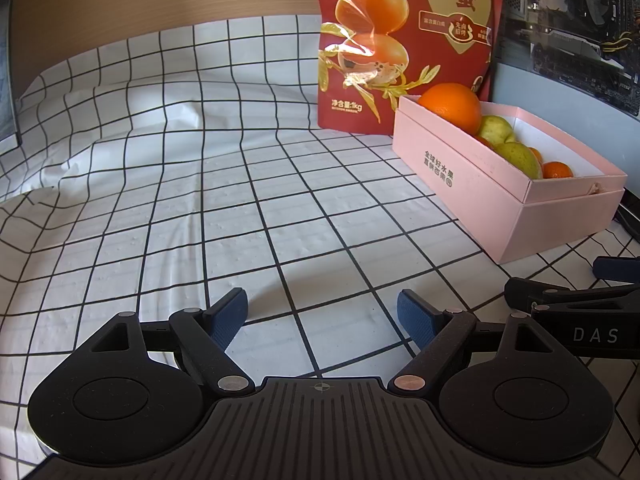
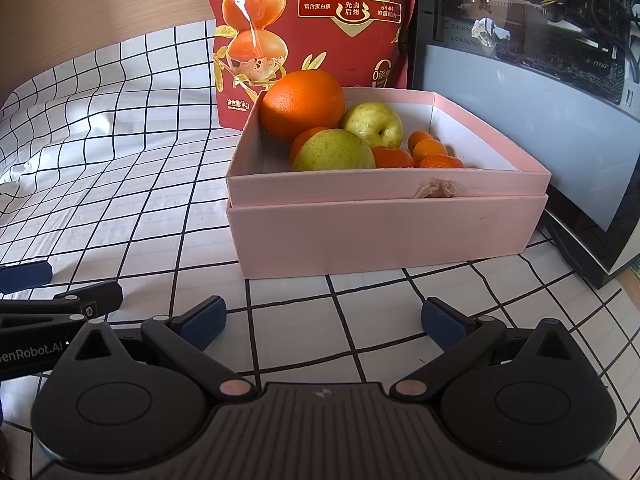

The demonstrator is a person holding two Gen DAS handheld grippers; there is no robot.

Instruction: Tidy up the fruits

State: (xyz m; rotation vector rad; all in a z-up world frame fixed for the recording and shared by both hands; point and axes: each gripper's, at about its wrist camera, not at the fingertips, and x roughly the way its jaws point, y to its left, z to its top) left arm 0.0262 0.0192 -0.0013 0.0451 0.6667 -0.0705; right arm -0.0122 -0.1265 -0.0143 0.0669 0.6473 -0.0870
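A pink box (image 2: 384,232) stands on the checked cloth and also shows at the right of the left wrist view (image 1: 472,184). In it lie a large orange (image 2: 303,104), two green pears (image 2: 334,151) and several small tangerines (image 2: 430,150). The orange (image 1: 451,106) and pears (image 1: 516,158) show in the left wrist view too. My left gripper (image 1: 322,318) is open and empty over the cloth, left of the box. My right gripper (image 2: 324,320) is open and empty just in front of the box.
A red snack bag (image 1: 404,40) stands behind the box against a wooden wall. A computer case with a glass side (image 2: 532,80) stands to the right. The checked cloth (image 1: 180,200) is wrinkled at the left.
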